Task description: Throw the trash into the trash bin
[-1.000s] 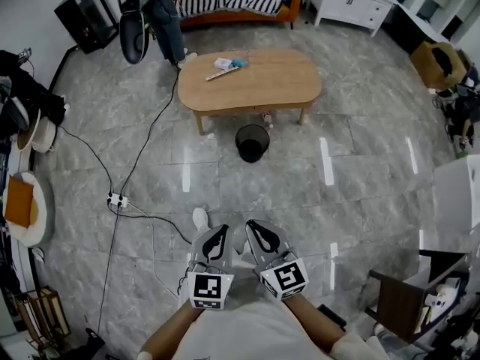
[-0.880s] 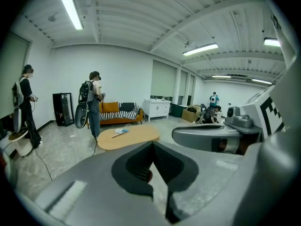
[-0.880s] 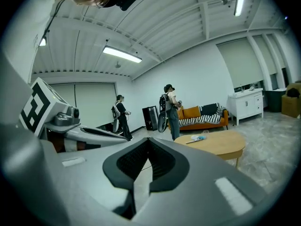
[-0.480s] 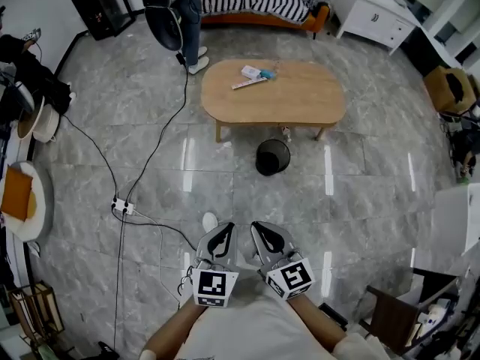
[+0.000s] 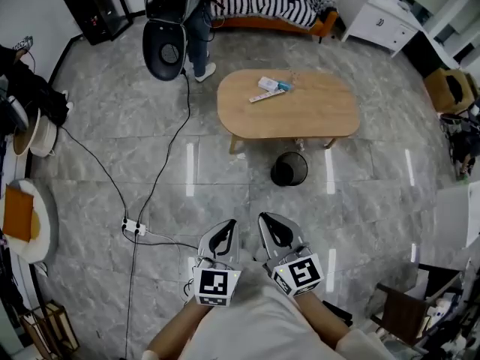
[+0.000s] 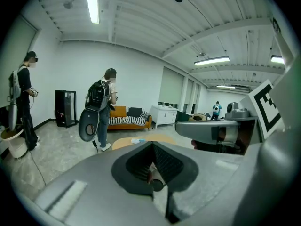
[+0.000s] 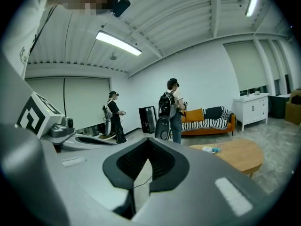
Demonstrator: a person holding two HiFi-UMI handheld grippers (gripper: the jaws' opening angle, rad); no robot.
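The trash lies on an oval wooden coffee table (image 5: pixel 315 115): a white-and-blue packet (image 5: pixel 272 84) and a pale flat strip (image 5: pixel 262 96), both near the table's far left part. A black round trash bin (image 5: pixel 289 169) stands on the floor just in front of the table. My left gripper (image 5: pixel 222 237) and right gripper (image 5: pixel 273 229) are held side by side close to my body, well short of the bin, both shut with nothing in them. The left gripper (image 6: pixel 153 149) view shows the table (image 6: pixel 141 140) far ahead; the right gripper (image 7: pixel 148 149) view shows the packet (image 7: pixel 210 149).
A person with a backpack and a round black case (image 5: pixel 166 49) stands left of the table. A power strip (image 5: pixel 134 227) and cables (image 5: pixel 161 148) cross the grey marble floor at left. A striped sofa (image 5: pixel 277 10) and white cabinet (image 5: pixel 379 22) line the back wall.
The table and bin have come nearer and shifted right in the head view as I walk toward them. Both grippers stay shut and side by side.
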